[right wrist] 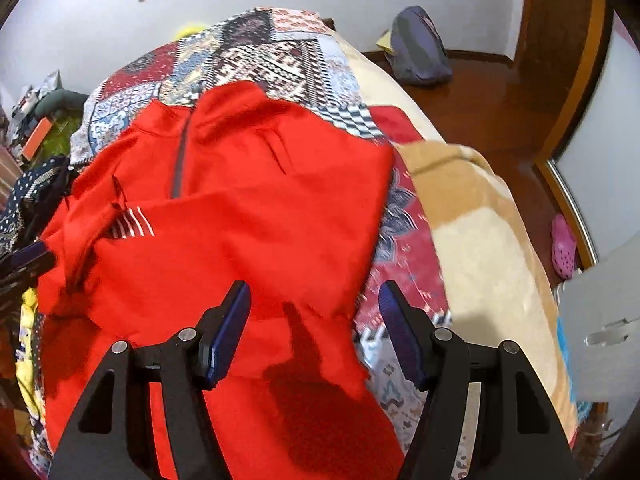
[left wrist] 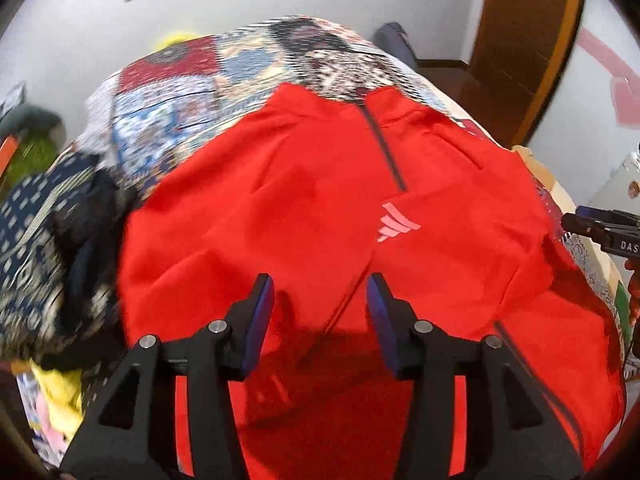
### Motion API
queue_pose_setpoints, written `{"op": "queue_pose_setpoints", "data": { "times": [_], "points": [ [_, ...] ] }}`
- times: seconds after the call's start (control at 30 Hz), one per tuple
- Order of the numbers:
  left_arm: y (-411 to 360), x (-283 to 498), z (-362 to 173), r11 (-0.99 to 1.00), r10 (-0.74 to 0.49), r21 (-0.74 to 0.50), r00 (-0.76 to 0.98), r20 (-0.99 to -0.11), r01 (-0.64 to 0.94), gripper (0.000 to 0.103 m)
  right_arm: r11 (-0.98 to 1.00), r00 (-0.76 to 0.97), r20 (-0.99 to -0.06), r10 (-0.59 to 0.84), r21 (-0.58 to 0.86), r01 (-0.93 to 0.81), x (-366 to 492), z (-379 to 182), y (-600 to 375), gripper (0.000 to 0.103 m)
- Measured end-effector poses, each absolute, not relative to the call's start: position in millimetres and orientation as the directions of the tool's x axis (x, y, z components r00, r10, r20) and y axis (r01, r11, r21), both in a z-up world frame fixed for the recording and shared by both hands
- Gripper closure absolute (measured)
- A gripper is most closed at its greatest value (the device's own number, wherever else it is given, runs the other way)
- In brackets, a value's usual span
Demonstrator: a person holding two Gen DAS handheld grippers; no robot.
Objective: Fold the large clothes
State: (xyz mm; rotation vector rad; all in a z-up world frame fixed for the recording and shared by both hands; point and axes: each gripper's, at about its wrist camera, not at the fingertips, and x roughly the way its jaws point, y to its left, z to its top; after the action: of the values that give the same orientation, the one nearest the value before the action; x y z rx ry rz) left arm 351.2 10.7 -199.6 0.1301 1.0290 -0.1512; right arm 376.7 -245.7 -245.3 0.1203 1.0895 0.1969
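Observation:
A red quarter-zip sports top lies front up on a patchwork bedspread, collar at the far end, with a pale logo on the chest. It also shows in the right wrist view, with one side folded over the body. My left gripper is open and empty, above the lower middle of the top. My right gripper is open and empty, above the top's right edge. The right gripper's tip shows at the right edge of the left wrist view.
A dark patterned garment and yellow cloth lie at the bed's left side. A beige blanket covers the bed's right side. On the wooden floor are a grey bag and a pink clog.

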Motion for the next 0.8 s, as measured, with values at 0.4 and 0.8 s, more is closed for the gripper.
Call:
{"op": "queue_pose_setpoints", "data": {
  "times": [0.4,0.8],
  "points": [
    [-7.9,412.5,-252.7,0.985,0.028,0.104,0.462,-0.886,0.14,0.072,0.976,0.363,-0.908,0.209,0.171,-0.133,386.0,-288.7,-217.8,0.04],
    [44.3,365.5,-175.2,0.996,-0.043,0.013,0.622,-0.782,0.085,0.099,0.984,0.385,-0.914,0.128,0.068,-0.166,379.1,-297.6,-206.1,0.034]
  ]
}}
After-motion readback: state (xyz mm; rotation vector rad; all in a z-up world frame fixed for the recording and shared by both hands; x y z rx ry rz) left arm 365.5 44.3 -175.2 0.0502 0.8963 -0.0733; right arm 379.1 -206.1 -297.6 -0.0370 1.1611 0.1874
